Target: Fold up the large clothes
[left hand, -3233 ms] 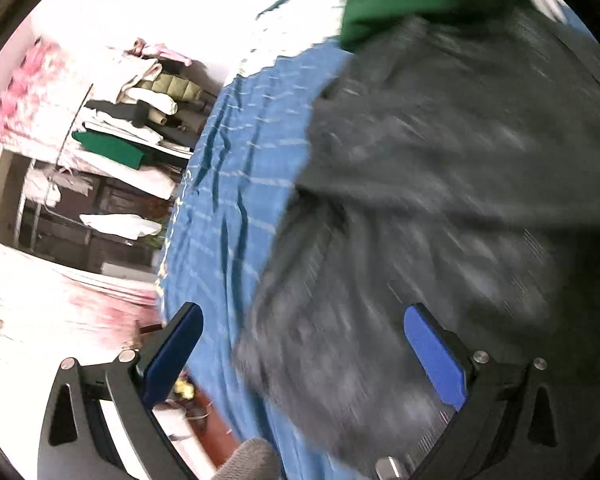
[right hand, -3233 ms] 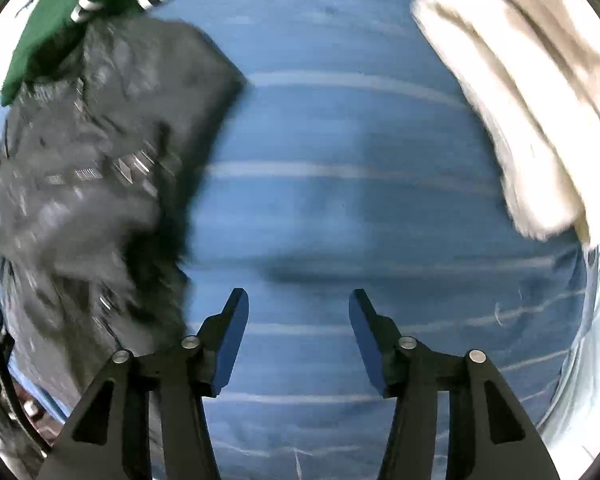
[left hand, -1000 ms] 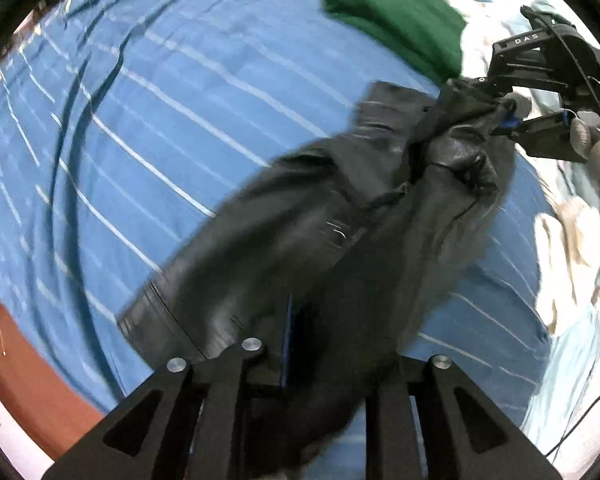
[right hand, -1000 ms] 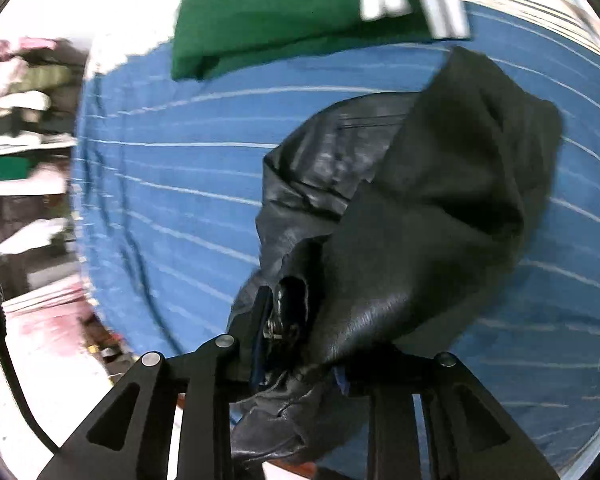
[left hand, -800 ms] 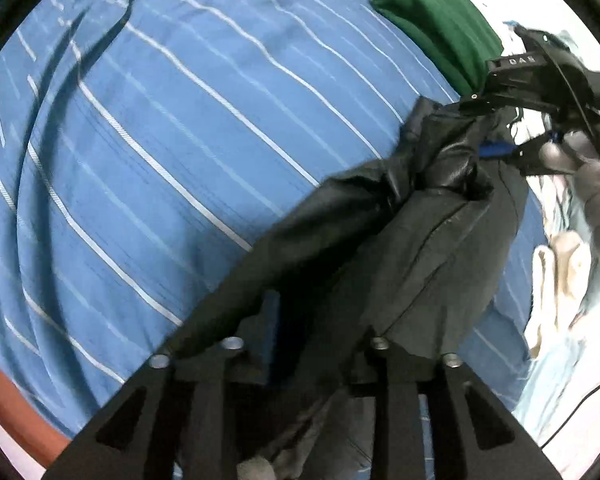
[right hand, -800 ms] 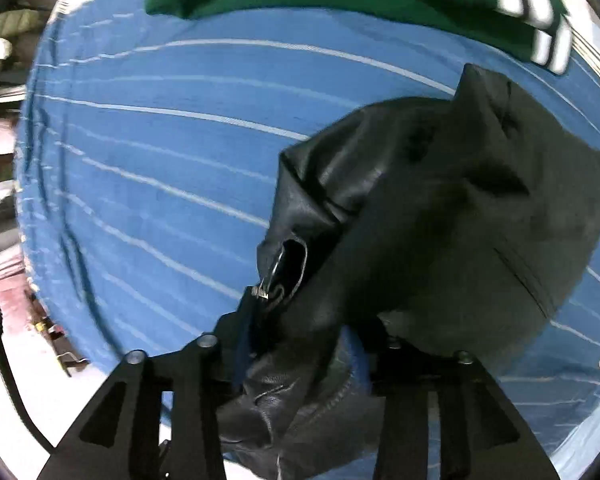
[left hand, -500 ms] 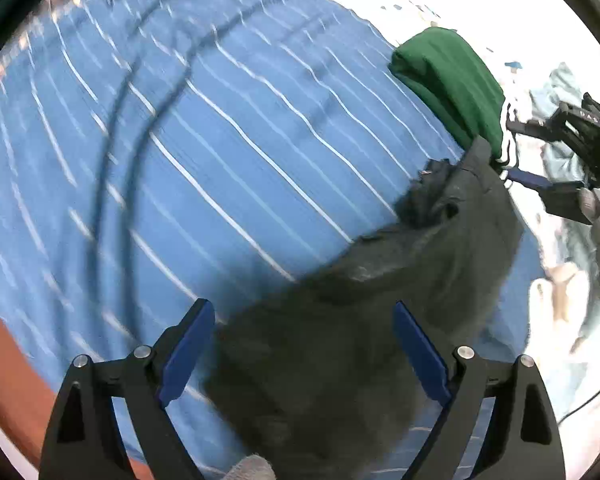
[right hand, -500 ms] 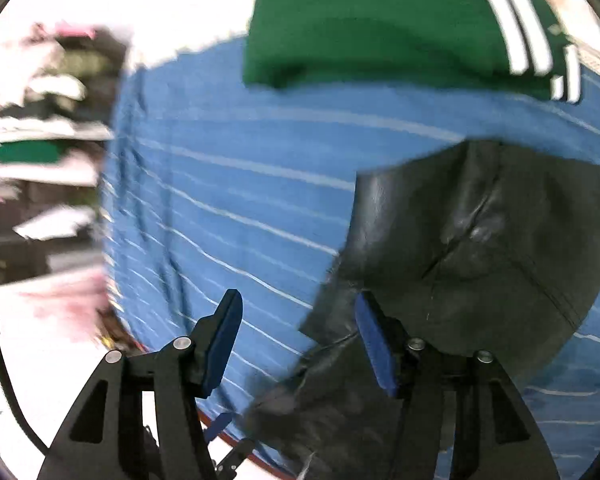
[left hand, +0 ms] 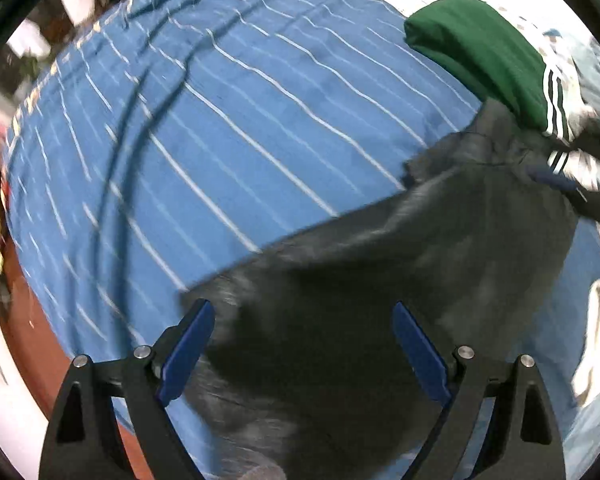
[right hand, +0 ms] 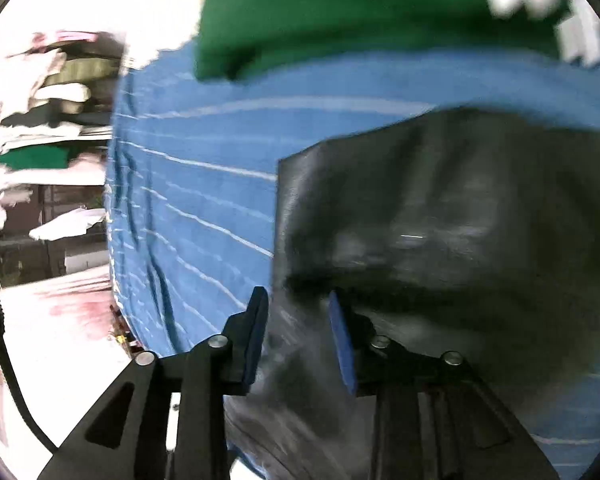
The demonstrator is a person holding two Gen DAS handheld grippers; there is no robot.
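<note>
A blue striped sheet (left hand: 228, 128) is covering the bed. Shelves (right hand: 56, 128) with stacked clothes are standing beside it, at the left in the right wrist view. Strong light is washing out the pale floor (right hand: 60, 320) below them, which is showing reddish marks.

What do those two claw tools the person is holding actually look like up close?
Both look alike: the left gripper and the right gripper each have two black angular arms with triangular cut-outs and round silver bolts. Flat blue pads line the inner faces of the jaws. A black cable curves along the left edge of the right wrist view. No lettering is readable.
</note>
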